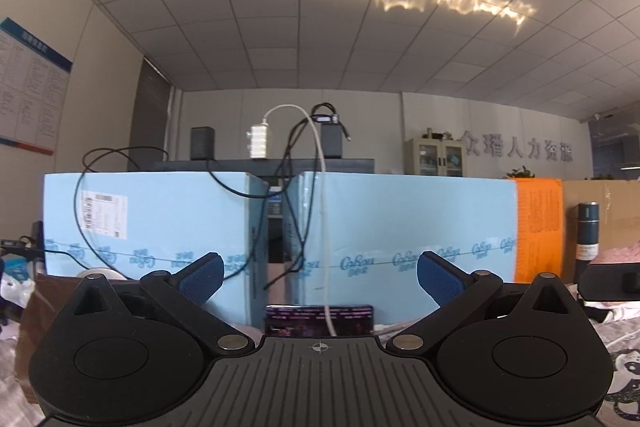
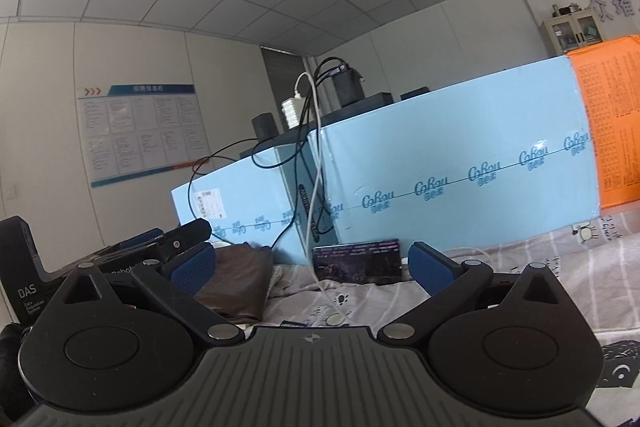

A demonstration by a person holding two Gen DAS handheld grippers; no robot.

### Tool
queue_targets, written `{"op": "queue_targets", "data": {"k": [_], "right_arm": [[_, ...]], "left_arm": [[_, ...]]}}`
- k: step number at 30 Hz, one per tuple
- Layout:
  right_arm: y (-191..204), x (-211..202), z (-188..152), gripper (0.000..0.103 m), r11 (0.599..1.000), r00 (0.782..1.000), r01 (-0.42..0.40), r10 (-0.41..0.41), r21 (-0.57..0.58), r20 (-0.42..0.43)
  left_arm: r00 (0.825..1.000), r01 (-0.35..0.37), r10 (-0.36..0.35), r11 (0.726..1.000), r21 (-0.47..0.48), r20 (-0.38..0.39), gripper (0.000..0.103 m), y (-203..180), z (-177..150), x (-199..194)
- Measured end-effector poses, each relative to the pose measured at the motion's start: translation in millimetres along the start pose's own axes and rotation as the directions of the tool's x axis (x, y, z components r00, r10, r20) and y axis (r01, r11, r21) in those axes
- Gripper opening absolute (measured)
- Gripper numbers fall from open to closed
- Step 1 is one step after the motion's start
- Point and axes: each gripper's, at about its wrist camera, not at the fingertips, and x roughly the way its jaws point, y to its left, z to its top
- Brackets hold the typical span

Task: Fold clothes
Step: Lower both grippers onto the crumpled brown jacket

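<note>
Left gripper point(image 1: 319, 277) with blue-padded fingers spread wide, nothing between; right gripper point(image 2: 310, 267) likewise released and empty. Brown crumpled garment point(image 2: 236, 279) on grey patterned bedsheet point(image 2: 520, 267), just beyond right gripper's left finger, touched by neither. Light-blue cardboard boxes point(image 1: 400, 223) walling off far edge; open sheet before them. Right view only: brown garment, left gripper point(image 2: 176, 247). Left view only: dark-blue flask point(image 1: 587, 231).

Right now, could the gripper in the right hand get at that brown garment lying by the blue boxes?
Probably yes. The right gripper is open and empty, and the brown garment lies just ahead to its left on the patterned sheet. Only the white cable hangs nearby.
</note>
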Motion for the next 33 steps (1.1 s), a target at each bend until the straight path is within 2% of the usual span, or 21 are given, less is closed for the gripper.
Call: {"op": "queue_targets", "data": {"k": [2,5,8,10,13,16,18,20,22,25,27,29,33], "right_arm": [[14.0,17.2,-0.3,0.103,0.997,0.996,-0.079,0.078,-0.014,-0.049],[37.5,46.0,-0.2,0.103,0.981,0.976,-0.191,0.185,-0.042,-0.113],[56.0,84.6,1.2,0.103,0.963,0.949,-0.270,0.266,0.003,-0.171],[68.4,110.3,2.1,0.103,0.947,0.924,-0.319,0.320,0.036,-0.208],[79.0,152.1,-0.9,0.103,0.931,0.897,-0.347,0.364,0.111,-0.252],[84.7,201.1,-9.9,0.103,0.923,0.879,-0.337,0.379,0.185,-0.289],[88.5,230.3,-19.8,0.103,0.931,0.876,-0.308,0.359,0.197,-0.323],[91.7,255.3,-30.3,0.103,0.945,0.878,-0.264,0.318,0.191,-0.358],[92.2,279.9,-39.6,0.103,0.961,0.886,-0.210,0.265,0.180,-0.380],[92.0,313.1,-49.9,0.103,0.982,0.899,-0.120,0.170,0.144,-0.404],[89.1,332.0,-54.4,0.103,0.991,0.904,-0.064,0.108,0.119,-0.413],[85.2,352.5,-58.8,0.103,0.993,0.900,-0.020,0.068,0.116,-0.430],[84.0,376.8,-64.0,0.103,0.996,0.899,0.013,0.029,0.093,-0.437]], "left_arm": [[0.996,-0.084,0.083,0.996,0.009,0.019,0.103,25.0,4.7,-9.3],[0.978,-0.205,0.206,0.979,-0.007,0.038,0.103,64.1,11.8,-22.7],[0.958,-0.285,0.287,0.939,-0.194,-0.018,0.103,116.6,13.7,-27.7],[0.954,-0.297,0.285,0.880,-0.371,-0.089,0.103,156.1,5.5,-29.0],[0.954,-0.301,0.231,0.756,-0.581,-0.194,0.103,201.0,-18.4,-28.9],[0.941,-0.333,0.186,0.665,-0.669,-0.283,0.103,223.5,-43.7,-25.9],[0.936,-0.342,0.162,0.631,-0.696,-0.313,0.103,231.9,-56.4,-21.3],[0.929,-0.357,0.157,0.616,-0.703,-0.334,0.103,238.4,-64.0,-13.5],[0.918,-0.381,0.166,0.621,-0.685,-0.360,0.103,244.4,-68.8,4.0],[0.860,-0.499,0.240,0.581,-0.643,-0.451,0.103,249.1,-77.7,32.2],[0.841,-0.532,0.276,0.577,-0.620,-0.465,0.102,247.1,-86.6,46.5],[0.846,-0.519,0.255,0.590,-0.618,-0.468,0.102,245.6,-94.6,53.1],[0.853,-0.497,0.222,0.623,-0.604,-0.472,0.102,244.6,-102.7,54.2]]}}
